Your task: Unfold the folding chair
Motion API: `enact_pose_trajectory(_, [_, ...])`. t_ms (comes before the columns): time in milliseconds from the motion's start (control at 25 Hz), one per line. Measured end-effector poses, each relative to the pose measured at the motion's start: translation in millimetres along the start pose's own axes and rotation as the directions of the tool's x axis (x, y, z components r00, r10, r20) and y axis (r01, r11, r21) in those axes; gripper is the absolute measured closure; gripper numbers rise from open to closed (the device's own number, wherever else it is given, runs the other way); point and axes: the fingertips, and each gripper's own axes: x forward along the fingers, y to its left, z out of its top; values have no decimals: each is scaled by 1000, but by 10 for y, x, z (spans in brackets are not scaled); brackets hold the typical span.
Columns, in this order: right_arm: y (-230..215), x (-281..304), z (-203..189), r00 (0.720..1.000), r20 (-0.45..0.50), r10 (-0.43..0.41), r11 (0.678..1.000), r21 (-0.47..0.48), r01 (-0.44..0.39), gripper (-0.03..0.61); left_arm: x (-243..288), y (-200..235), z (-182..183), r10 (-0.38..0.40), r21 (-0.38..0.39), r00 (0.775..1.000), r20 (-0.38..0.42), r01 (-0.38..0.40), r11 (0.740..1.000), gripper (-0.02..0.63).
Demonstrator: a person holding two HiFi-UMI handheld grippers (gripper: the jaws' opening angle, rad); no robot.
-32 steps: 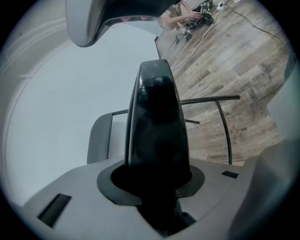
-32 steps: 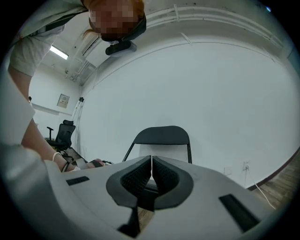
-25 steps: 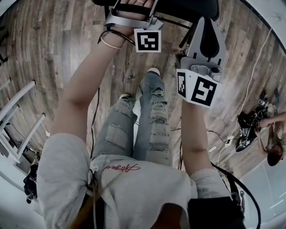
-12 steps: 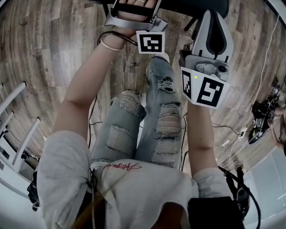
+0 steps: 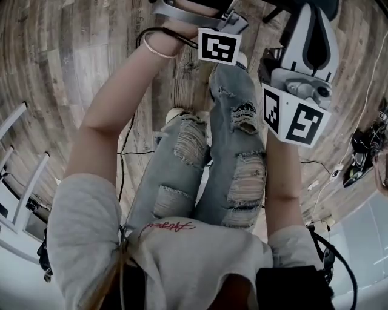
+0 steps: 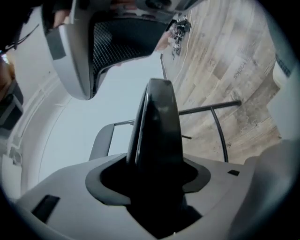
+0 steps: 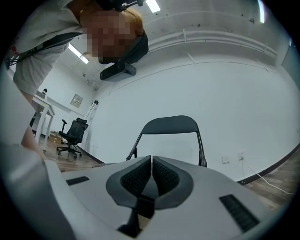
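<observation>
The folding chair is black. Its backrest (image 7: pixel 171 125) stands upright against the white wall, straight ahead in the right gripper view. In the head view only a dark bit of the chair (image 5: pixel 280 6) shows at the top edge. A flat black chair panel (image 6: pixel 157 126) stands edge-on between the jaws of my left gripper (image 6: pixel 157 159), and thin black frame tubes (image 6: pixel 213 115) lie beyond it. Those jaws are opening, and I see no pad pressing on the panel. My right gripper (image 7: pixel 151 171) is shut with nothing in it, its pads meeting. Both grippers, left (image 5: pixel 200 12) and right (image 5: pixel 312 24), reach forward above the person's legs.
Wood-plank floor (image 5: pixel 73 72) with cables (image 5: pixel 315 175) trailing to black gear (image 5: pixel 364 145) at the right. White frame furniture (image 5: pixel 18 181) stands at the left. A black office chair (image 7: pixel 72 133) and white tables are far off to the left by the wall.
Both grippers have slid up and to the right in the head view. The person's legs have stepped forward under them. The dark chair has nearly left the top edge.
</observation>
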Motion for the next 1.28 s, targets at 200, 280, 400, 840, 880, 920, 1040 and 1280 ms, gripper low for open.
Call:
enact_pose_trajectory(200, [48,-271,317,999,1,-41,999,13,41,557,-636,77,211,22,-226,987,157,14,974,288])
enact_pose_trajectory(280, [119,-385,559,998,-24,-52,999,-6,52,557,-992,329,177,5,-333,991,132,39,942,288])
enact_pose_trajectory(400, [200,-522,1325,995,-38,-98,995,-9,97,557,-1420,1278,109,29,-537,996,86,21,843,295])
enact_pose_trajectory(840, [450,-497,4758,995,74,-72,997,23,70,557,-2318,5353,-99,207,-989,971,-121,-135,55,595])
enact_pose_trajectory(880, [485,-517,4889,995,79,-60,998,28,58,558,-2395,5500,-51,204,-995,975,-92,-98,20,597])
enact_pose_trajectory(920, [531,-547,4996,995,80,-51,998,28,49,558,-2474,5601,3,193,-998,979,-65,-69,15,597])
enact_pose_trajectory(1040, [673,-579,5189,996,90,-18,1000,6,18,558,-2610,5708,114,178,-998,982,-55,-61,28,597])
enact_pose_trajectory(1280, [798,-758,5270,995,94,17,1000,7,-17,558,-2775,5834,346,227,-998,974,-20,-34,55,597])
